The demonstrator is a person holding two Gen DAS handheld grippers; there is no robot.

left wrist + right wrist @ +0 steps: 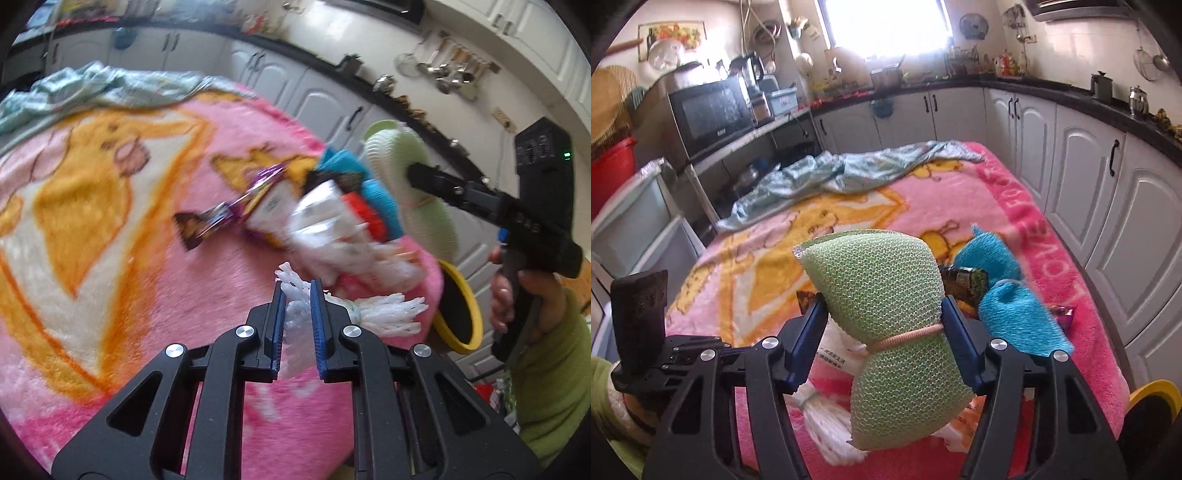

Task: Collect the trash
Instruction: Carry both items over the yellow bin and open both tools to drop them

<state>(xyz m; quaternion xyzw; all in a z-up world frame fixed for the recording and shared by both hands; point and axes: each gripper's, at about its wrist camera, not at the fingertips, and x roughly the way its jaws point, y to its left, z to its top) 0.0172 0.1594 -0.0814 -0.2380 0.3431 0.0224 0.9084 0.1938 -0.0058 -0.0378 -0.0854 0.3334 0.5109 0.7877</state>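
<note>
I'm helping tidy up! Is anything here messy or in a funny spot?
Yes. A crumpled pale blue cloth lies bunched at the far end of the pink blanket. Wrappers and packets sit in a loose heap near its edge, not in the yellow bin beside the bed.

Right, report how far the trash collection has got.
Nothing shows as binned yet; the yellow-rimmed bin beside the bed looks empty from here. In hand: the left claw is shut on the white foam net, the right claw on the green mesh sponge. Left on the pink blanket: blue sponge, purple wrapper, white packets.
</note>
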